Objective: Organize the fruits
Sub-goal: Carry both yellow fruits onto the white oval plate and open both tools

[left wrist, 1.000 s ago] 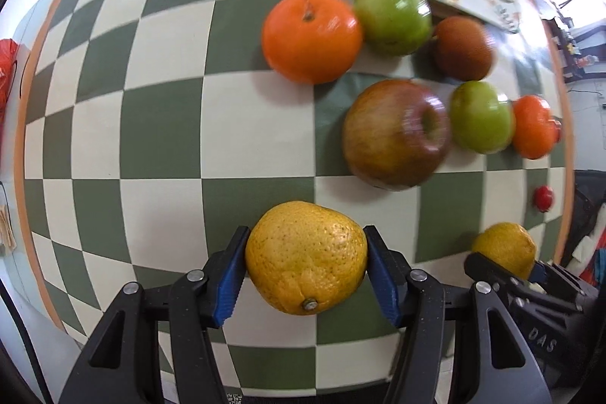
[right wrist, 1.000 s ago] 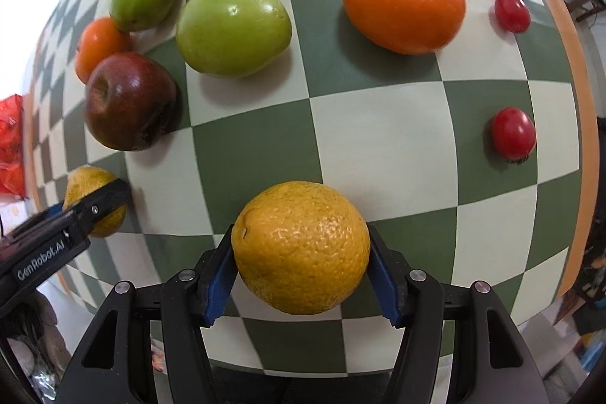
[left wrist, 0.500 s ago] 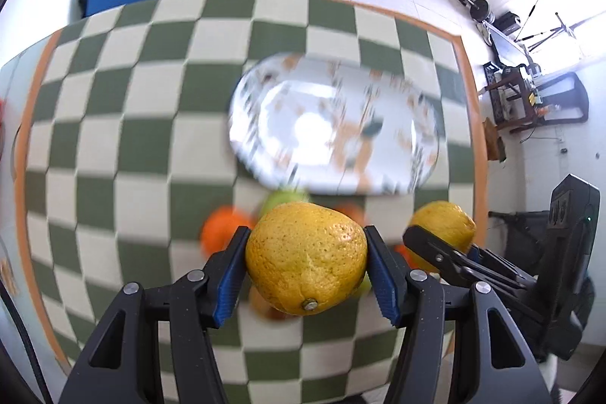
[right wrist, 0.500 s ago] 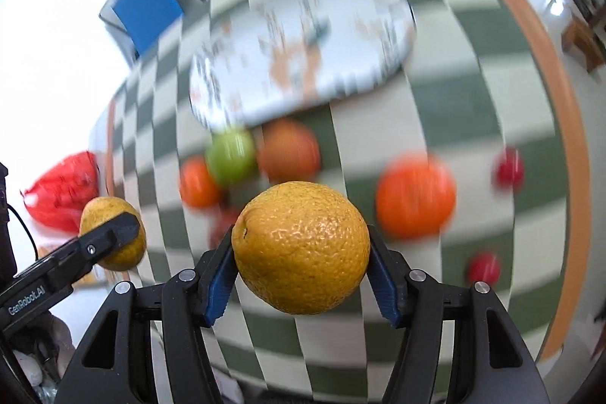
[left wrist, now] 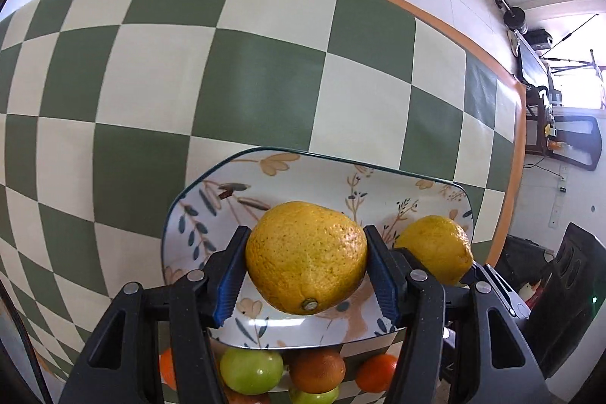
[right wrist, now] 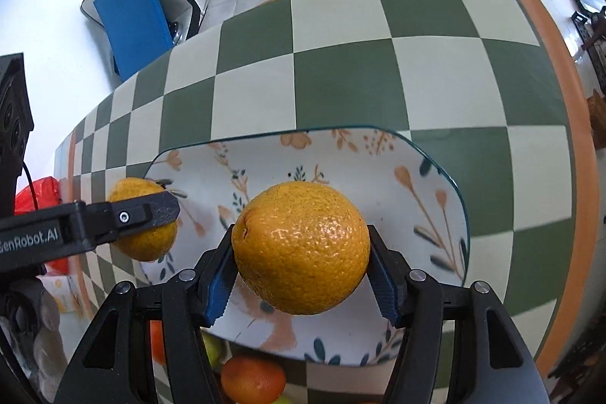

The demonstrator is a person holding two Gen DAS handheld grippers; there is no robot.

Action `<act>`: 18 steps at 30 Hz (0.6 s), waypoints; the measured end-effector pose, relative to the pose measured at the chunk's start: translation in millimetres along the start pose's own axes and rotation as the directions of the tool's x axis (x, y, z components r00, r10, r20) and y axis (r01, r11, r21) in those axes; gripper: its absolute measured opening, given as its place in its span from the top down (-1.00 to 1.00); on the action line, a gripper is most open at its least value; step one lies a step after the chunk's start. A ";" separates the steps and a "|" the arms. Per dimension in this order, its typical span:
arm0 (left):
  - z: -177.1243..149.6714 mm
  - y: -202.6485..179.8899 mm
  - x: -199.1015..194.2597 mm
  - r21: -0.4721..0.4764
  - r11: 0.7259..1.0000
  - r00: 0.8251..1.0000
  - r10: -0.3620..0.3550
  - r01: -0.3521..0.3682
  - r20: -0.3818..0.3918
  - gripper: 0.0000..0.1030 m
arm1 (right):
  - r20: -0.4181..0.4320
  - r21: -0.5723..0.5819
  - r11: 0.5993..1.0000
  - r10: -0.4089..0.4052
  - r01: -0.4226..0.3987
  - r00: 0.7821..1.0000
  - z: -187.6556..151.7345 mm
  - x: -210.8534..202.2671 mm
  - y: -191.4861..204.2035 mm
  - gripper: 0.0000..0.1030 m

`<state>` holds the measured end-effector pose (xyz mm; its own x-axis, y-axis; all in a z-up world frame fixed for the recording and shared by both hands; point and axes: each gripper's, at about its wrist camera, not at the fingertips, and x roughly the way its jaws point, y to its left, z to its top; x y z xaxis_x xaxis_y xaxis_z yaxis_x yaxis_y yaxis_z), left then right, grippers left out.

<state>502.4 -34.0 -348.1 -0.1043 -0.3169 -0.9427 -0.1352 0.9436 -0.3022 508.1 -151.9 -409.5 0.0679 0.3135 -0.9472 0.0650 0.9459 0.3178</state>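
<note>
My left gripper is shut on a yellow-orange citrus fruit and hangs over the white floral plate. In the right wrist view my right gripper is shut on a second orange citrus, also above the plate. That second fruit shows at the right of the left wrist view. The left gripper's finger and its fruit show at the left of the right wrist view. The two held fruits hang side by side and apart.
Below the plate's near edge lie green apples, a brown fruit and oranges. The green-and-cream checked tablecloth stretches beyond the plate to an orange border. A red bag lies off the left edge.
Both grippers have carried their fruits away from the pile and over the plate. The plate, far off before, now lies right under them; the pile has dropped to the bottom edge.
</note>
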 end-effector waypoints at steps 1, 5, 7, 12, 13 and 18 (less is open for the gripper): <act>0.3 -1.0 0.2 0.002 1.000 1.000 0.001 -0.001 -0.005 -0.10 | -0.005 -0.008 1.000 0.001 -0.001 1.000 2.6 3.2 -0.6 -0.26; 0.4 -5.0 6.0 0.030 0.999 0.999 0.032 -0.031 -0.030 -0.10 | -0.022 -0.044 0.999 -0.004 0.003 1.000 11.4 11.6 -0.7 -0.27; 2.4 -5.1 8.7 0.043 0.998 0.998 0.053 -0.052 -0.030 -0.10 | -0.041 -0.047 0.999 -0.006 0.004 0.999 11.2 19.7 -3.3 -0.27; 0.2 0.3 3.4 0.044 0.997 0.997 0.070 -0.069 -0.014 -0.62 | -0.019 -0.037 0.999 -0.011 0.010 1.000 8.6 9.2 -6.5 -0.66; 0.0 0.6 0.8 0.045 0.996 0.997 0.073 -0.073 -0.006 -0.66 | -0.019 -0.031 0.999 -0.014 0.014 1.000 7.9 6.4 -8.4 -0.67; -8.9 5.3 -19.9 0.049 0.992 0.993 0.110 -0.113 0.053 -0.66 | -0.008 -0.014 0.999 -0.041 0.041 0.999 -3.6 -10.0 -9.9 -0.83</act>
<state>495.0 -23.6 -329.7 -0.0664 -0.2057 -0.9764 -0.0740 0.9768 -0.2007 503.1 -164.2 -403.3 0.0568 0.2748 -0.9598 0.0540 0.9591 0.2778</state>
